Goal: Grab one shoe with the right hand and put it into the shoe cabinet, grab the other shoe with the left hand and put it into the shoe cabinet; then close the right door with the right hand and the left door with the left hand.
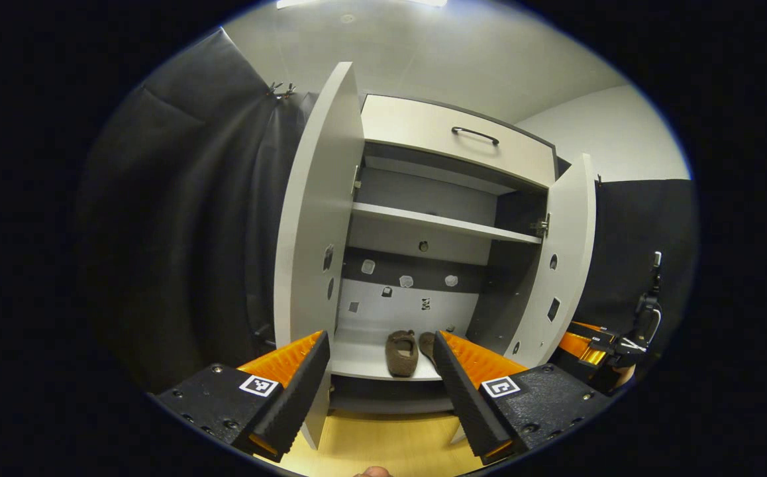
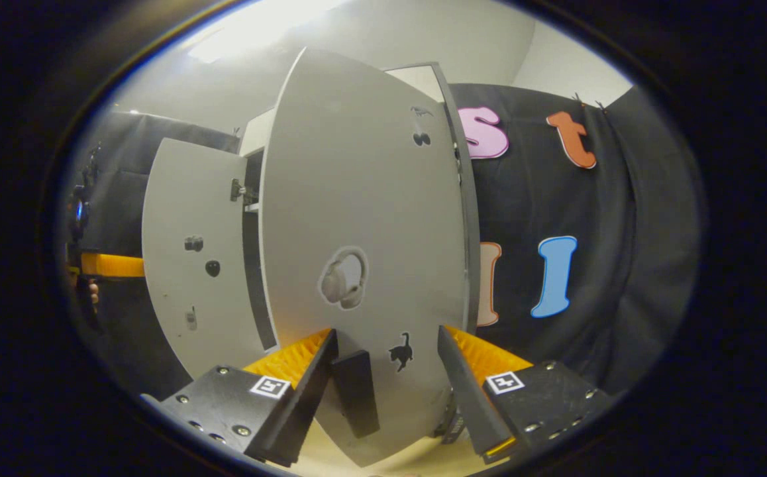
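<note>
Lying on the shoe cabinet's (image 1: 450,132) bottom shelf, one shoe (image 1: 402,352) pointed its length inward; the other shoe (image 1: 427,344) was half hidden behind the released left gripper (image 1: 381,381). Spread empty, the right gripper (image 2: 387,377) faced the right door (image 2: 363,218).

Left gripper (image 1: 380,381) and right gripper (image 2: 387,381): black screw-fastened bodies, each carrying square black-and-white markers beside ribbed jaws.

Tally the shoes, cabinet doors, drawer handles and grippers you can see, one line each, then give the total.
Shoes: 2 (shoe, second shoe)
Cabinet doors: 2 (left door, right door)
Drawer handles: 1 (handle)
Grippers: 2 (left gripper, right gripper)
Total: 7
</note>
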Motion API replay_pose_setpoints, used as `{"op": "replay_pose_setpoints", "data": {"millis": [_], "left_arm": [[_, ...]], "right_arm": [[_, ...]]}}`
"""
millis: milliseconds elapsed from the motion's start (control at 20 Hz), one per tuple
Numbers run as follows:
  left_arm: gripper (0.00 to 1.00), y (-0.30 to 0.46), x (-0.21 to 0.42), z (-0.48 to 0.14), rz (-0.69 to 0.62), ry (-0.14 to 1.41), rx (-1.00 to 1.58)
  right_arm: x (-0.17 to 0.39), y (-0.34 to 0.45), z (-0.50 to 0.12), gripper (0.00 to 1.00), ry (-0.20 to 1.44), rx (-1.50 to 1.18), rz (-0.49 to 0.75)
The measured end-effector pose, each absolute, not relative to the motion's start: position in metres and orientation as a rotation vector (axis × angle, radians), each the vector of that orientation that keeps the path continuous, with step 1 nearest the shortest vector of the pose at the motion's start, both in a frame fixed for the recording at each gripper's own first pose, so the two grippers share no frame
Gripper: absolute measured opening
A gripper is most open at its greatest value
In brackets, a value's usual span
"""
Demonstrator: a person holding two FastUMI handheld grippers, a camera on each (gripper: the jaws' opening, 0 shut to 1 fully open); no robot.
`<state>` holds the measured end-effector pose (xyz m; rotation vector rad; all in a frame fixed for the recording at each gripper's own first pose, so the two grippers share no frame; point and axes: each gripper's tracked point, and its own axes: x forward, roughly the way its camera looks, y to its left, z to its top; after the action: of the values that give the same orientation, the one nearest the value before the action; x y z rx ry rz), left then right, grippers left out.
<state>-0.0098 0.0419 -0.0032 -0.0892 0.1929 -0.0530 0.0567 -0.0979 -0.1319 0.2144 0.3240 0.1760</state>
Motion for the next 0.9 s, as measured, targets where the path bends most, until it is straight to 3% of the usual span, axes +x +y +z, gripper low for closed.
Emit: {"op": "replay_pose_setpoints", "data": {"millis": [200, 500, 650, 750, 900], "left_arm": [[0.96, 0.044, -0.012, -0.008, -0.043, 0.199, -0.098], [1.0, 0.043, -0.014, -0.017, -0.045, 0.208, -0.115], [1.0, 0.053, -0.018, -0.019, -0.023, 0.212, -0.116], [0.92, 0.061, -0.023, -0.019, -0.004, 0.21, -0.115], [0.96, 0.077, -0.031, -0.017, 0.035, 0.206, -0.113]], "right_arm": [[0.059, -0.093, -0.133, 0.87, 0.315, 0.224, 0.201], [0.079, -0.07, -0.134, 1.0, 0.31, 0.206, 0.208], [0.089, -0.054, -0.136, 1.0, 0.302, 0.185, 0.203], [0.096, -0.042, -0.139, 1.0, 0.304, 0.177, 0.191], [0.107, -0.027, -0.145, 1.0, 0.308, 0.153, 0.184]]}}
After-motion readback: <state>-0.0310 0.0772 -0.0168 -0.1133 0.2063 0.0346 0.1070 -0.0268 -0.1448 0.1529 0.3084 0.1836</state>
